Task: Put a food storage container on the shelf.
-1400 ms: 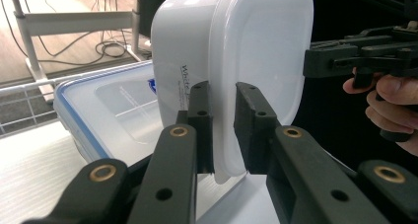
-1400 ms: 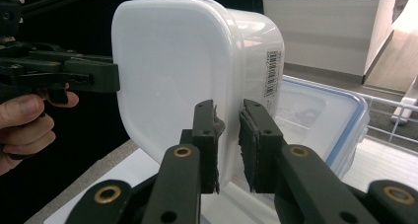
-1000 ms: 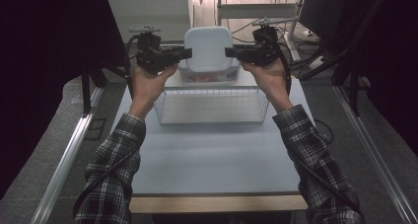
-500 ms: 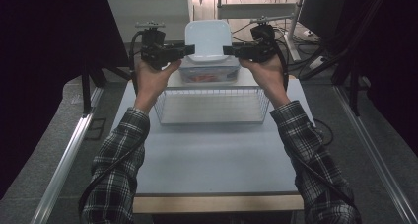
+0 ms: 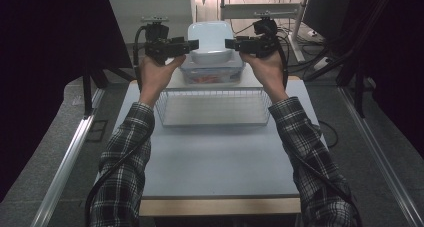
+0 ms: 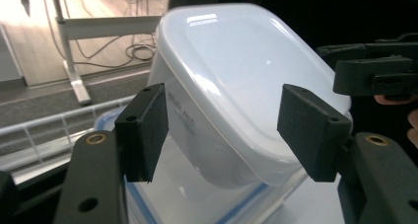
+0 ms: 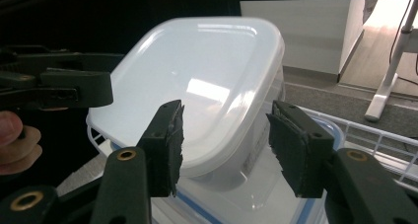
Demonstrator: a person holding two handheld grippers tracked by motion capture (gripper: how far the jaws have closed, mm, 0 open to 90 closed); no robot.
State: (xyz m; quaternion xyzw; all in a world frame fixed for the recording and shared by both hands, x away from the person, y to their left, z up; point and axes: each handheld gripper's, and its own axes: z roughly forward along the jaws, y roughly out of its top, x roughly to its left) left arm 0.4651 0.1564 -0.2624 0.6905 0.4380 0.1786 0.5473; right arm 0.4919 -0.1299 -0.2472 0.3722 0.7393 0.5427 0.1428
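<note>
White tub (image 5: 210, 39) sits tilted, upside down, atop blue-rimmed lidded box (image 5: 210, 76) holding orange contents, at table's 12 o'clock. Wire basket (image 5: 214, 108) just nearer, empty. Left gripper (image 5: 192, 45) and right gripper (image 5: 231, 44) flank tub, jaws spread, gripping nothing.

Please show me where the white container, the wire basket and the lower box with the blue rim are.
white container (image 6: 246, 76), left gripper view, on its broad glossy face.
wire basket (image 5: 212, 121), high view, on its near wall.
lower box with the blue rim (image 7: 315, 128), right gripper view, on its rim corner.
</note>
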